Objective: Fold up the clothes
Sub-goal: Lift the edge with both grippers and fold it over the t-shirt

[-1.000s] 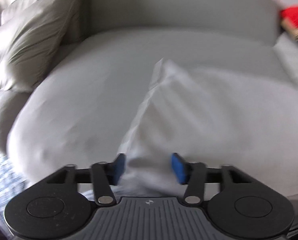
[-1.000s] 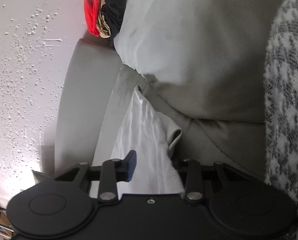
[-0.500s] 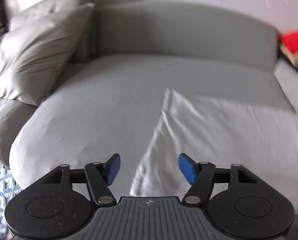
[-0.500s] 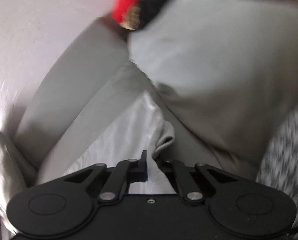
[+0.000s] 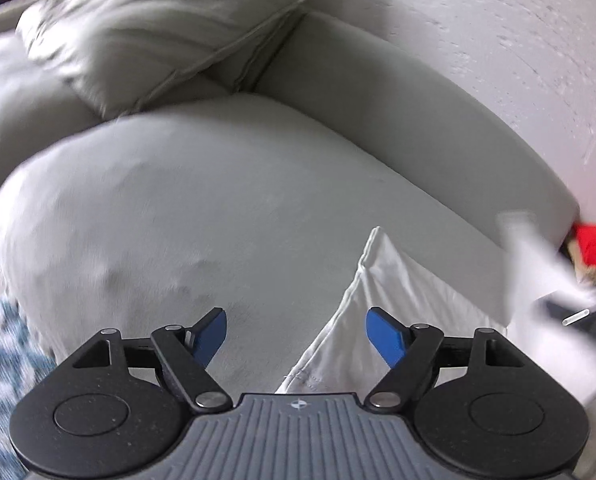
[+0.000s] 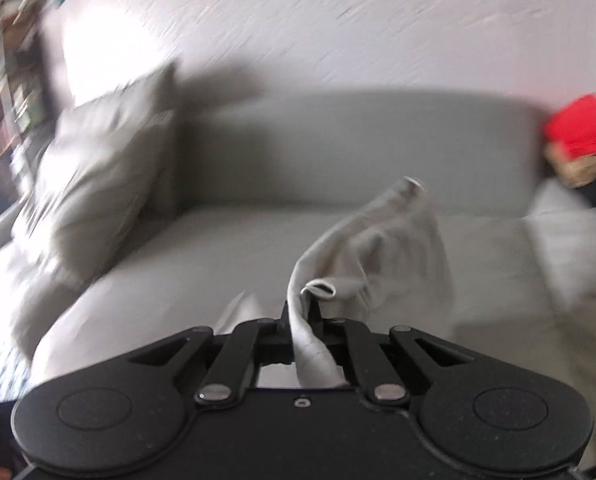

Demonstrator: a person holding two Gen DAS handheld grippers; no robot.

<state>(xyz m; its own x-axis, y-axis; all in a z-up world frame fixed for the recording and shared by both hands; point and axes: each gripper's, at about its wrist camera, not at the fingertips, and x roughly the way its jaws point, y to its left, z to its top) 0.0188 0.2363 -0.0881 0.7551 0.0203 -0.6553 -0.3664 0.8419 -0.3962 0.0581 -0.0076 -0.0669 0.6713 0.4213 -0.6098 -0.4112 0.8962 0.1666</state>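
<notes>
Right gripper (image 6: pixel 302 316) has lifted the white garment (image 6: pixel 378 256); left gripper (image 5: pixel 296 338) opening.

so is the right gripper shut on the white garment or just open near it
Shut on it. The right gripper has its jaws pinched together on a bunched edge of the white garment, which rises off the grey sofa.

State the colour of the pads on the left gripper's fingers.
Blue pads, clearest in the left wrist view.
</notes>
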